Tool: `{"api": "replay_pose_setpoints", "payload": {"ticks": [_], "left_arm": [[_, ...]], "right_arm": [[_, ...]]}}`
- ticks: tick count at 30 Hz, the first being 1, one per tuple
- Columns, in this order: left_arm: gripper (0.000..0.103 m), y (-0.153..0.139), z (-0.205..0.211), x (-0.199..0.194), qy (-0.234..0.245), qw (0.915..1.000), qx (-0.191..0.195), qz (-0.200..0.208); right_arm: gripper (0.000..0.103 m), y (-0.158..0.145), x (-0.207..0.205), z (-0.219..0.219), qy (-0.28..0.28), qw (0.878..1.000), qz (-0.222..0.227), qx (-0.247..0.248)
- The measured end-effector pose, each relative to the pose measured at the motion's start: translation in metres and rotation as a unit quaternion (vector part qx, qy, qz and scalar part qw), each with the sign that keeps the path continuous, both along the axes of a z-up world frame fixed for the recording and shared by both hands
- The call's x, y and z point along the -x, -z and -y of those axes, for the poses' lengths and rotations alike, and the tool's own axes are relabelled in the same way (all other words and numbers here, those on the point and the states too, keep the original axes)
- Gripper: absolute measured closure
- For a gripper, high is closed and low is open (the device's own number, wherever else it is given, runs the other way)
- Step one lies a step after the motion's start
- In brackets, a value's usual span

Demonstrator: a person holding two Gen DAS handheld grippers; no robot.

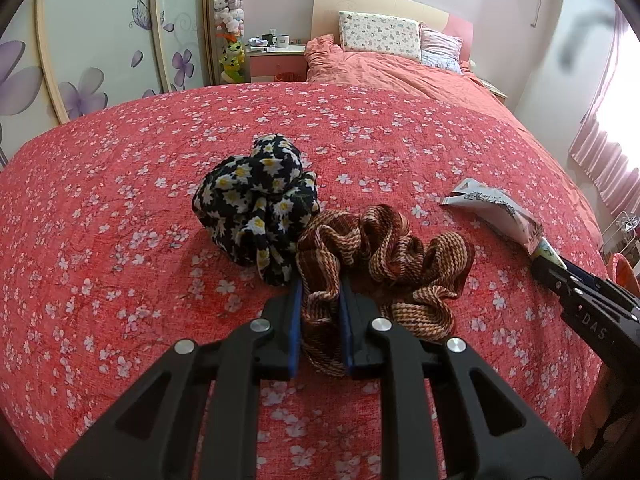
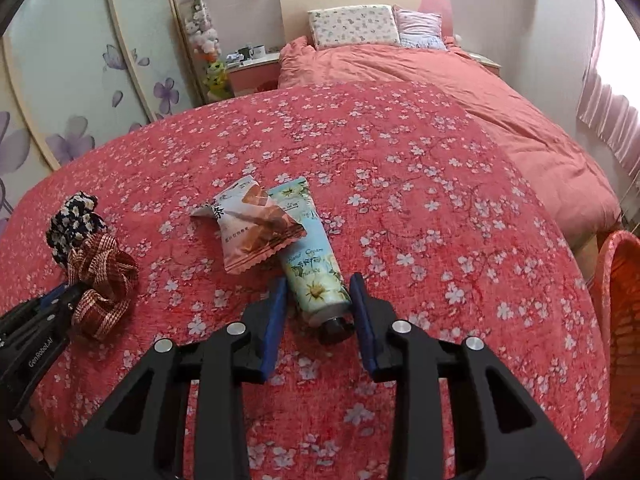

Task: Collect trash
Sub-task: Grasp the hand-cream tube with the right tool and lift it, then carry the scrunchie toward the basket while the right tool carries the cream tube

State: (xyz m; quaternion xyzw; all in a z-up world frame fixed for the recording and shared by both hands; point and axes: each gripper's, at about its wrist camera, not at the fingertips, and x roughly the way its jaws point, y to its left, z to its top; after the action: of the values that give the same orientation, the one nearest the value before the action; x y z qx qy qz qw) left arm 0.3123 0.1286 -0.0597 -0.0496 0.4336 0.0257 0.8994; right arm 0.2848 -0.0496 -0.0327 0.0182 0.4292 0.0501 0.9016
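Note:
A brown striped scrunchie (image 1: pixel 384 256) lies on the red flowered bedspread, touching a dark daisy-print scrunchie (image 1: pixel 256 200). My left gripper (image 1: pixel 320 284) is shut on the brown scrunchie's near fold. A hand cream tube (image 2: pixel 312 264) lies cap toward me, with a pink-white snack wrapper (image 2: pixel 252 228) resting over its far end. My right gripper (image 2: pixel 320 292) is open, its blue pads on either side of the tube's cap end. Both scrunchies (image 2: pixel 100 276) and the left gripper show at the left in the right wrist view. The wrapper (image 1: pixel 496 208) and right gripper (image 1: pixel 552 268) show at the right in the left wrist view.
The red bedspread (image 2: pixel 400 160) covers the near bed. A pink duvet and pillows (image 1: pixel 380 36) lie beyond. An orange basket (image 2: pixel 616 312) stands at the bed's right edge. A nightstand (image 1: pixel 276 60) and flowered wardrobe doors stand at the back left.

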Motion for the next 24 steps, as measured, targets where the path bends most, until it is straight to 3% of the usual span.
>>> {"api": "replay_pose_setpoints", "payload": {"ticks": [9,13,19,24], "left_arm": [[0.088,-0.001,-0.004,0.006,0.005,0.9996,0.027,0.011],[0.088,-0.003,0.004,0.018,0.025,0.9993,0.017,0.022],[0.088,-0.001,0.012,0.021,0.031,0.9993,0.012,0.016],[0.088,0.002,0.013,0.019,0.029,0.9995,0.013,0.008]], "right_arm": [[0.076,-0.01,0.034,0.026,0.002,1.0,0.019,-0.008],[0.076,-0.009,0.05,0.04,0.001,1.0,0.014,-0.006],[0.075,0.001,0.043,0.042,-0.004,1.0,-0.015,-0.011],[0.067,0.002,0.028,0.035,0.003,1.0,-0.019,-0.01]]}}
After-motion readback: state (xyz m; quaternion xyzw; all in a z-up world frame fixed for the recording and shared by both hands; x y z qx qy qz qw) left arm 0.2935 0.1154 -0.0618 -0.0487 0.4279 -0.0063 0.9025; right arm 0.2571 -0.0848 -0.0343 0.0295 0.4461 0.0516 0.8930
